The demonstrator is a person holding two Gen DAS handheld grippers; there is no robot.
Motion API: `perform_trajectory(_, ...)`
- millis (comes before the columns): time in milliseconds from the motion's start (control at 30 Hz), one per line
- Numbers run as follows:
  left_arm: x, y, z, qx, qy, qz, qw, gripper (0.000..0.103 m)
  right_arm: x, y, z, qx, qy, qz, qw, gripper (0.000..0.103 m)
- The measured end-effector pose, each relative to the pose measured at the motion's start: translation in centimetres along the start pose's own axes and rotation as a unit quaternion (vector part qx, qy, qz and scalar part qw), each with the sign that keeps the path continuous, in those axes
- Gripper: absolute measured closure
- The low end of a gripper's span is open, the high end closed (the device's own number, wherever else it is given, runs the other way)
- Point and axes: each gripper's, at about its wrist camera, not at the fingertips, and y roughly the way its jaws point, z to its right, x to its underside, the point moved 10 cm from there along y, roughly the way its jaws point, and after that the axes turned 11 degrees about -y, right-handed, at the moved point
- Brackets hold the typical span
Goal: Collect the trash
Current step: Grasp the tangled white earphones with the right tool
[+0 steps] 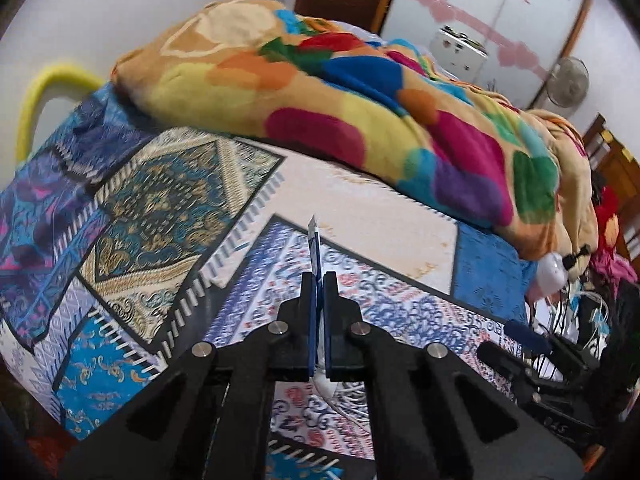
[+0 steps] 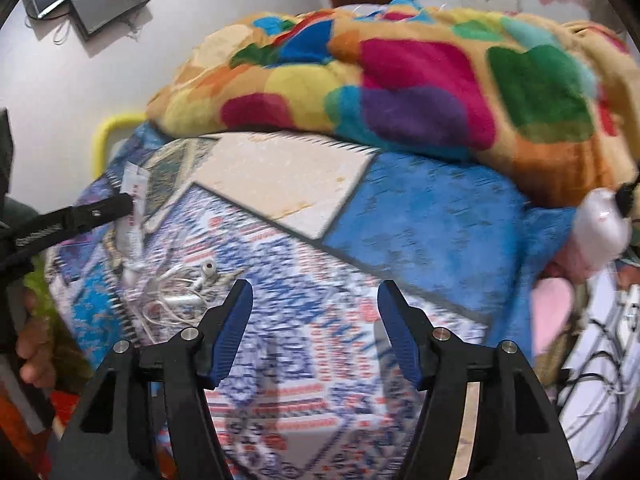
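Left claw (image 1: 319,280) pinches a white wrapper (image 1: 313,240), its red print unreadable

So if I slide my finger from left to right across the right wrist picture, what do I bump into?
The left hand-held gripper pinching a white wrapper → tangled white earphones → cream patch → blue patch → a pink-white soft thing at the bed's edge.

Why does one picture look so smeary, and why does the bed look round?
Right wrist view: motion blur smears the patchwork bedsheet and colourful blanket, while the right tongs stay sharp. Left wrist view: much crisper. Both views: the fisheye lens bulges the bed and darkens the corners.
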Motion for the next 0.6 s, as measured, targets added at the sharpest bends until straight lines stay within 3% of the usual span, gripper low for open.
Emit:
perform_trajectory(133, -0.4, 0.4, -0.9, 0.019, -0.036, -0.006, 0.9992, 0.101, -0.2, 1.4, -3.4, -0.021, -0.033, -0.01, 0.999, 0.042)
perform_trajectory(300, -2.0, -1.2, -0.1, 0.049, -0.046, 0.024, 0.9975, 0.101, -0.4, 2.4, -6.9, -0.044, -0.058, -0.018, 0.997, 0.042)
perform_trajectory(433, -3.6, -3.0, -0.5, 0.051, -0.042, 0.049, 0.9966, 0.101, -0.4, 4.0, -9.9, -0.059, -0.091, -0.035, 0.993, 0.042)
perform_trajectory(600, -4.0, -4.6, -2.2, 0.039, -0.038, 0.06, 0.9967, 0.101, 0.4, 6.9, -12.3, -0.039, -0.139, -0.057, 0.988, 0.042)
